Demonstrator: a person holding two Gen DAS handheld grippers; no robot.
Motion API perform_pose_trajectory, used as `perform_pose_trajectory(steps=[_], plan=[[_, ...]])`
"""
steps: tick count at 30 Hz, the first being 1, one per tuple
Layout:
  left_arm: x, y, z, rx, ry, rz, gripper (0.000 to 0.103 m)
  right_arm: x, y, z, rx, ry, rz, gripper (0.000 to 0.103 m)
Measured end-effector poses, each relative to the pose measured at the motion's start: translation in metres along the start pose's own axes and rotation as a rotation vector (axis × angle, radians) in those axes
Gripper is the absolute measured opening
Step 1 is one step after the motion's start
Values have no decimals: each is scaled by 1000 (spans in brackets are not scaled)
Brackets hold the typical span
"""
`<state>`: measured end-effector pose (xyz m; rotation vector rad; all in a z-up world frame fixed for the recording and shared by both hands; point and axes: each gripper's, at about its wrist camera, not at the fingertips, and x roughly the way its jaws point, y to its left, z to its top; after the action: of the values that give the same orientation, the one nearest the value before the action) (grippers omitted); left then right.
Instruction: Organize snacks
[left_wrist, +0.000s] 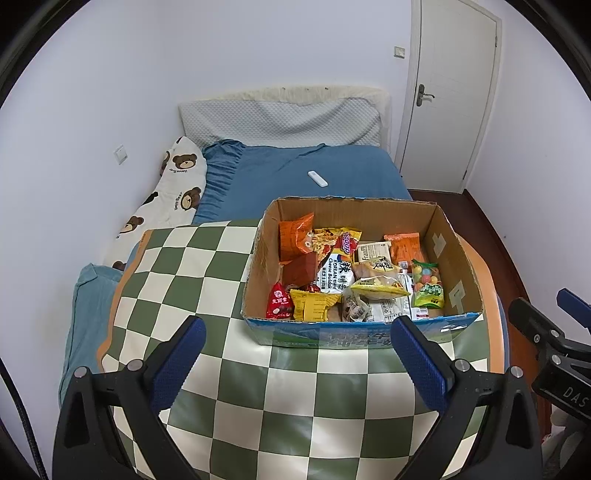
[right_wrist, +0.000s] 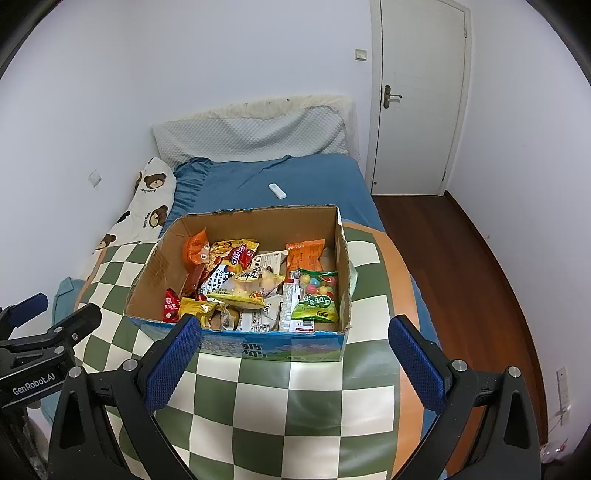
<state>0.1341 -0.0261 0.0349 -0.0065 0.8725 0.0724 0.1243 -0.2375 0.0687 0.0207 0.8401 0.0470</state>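
while both tongs hang spread and empty at the bottom of each frame, the left gripper (left_wrist: 297, 354) and right gripper (right_wrist: 293, 352) face the cardboard box (right_wrist: 273, 341) at frame centre, 1 heap of snack packets (right_wrist: 258, 284) inside. its walls look torn, maybe flimsy; checkered mat (left_wrist: 184, 273) at centre left lies bare.

Walls: plain white.
Door (right_wrist: 419, 99): white, shut.
Floor (right_wrist: 461, 258): dark wood.
Bed (left_wrist: 314, 170): blue sheet, against the wall.
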Motion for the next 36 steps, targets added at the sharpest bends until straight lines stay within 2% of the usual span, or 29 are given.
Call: perform_pose_trajectory(steps=[36], plan=[[-10,-4,5,6,-15,-4,103,-5,-1,4,-13,-3,33,103]])
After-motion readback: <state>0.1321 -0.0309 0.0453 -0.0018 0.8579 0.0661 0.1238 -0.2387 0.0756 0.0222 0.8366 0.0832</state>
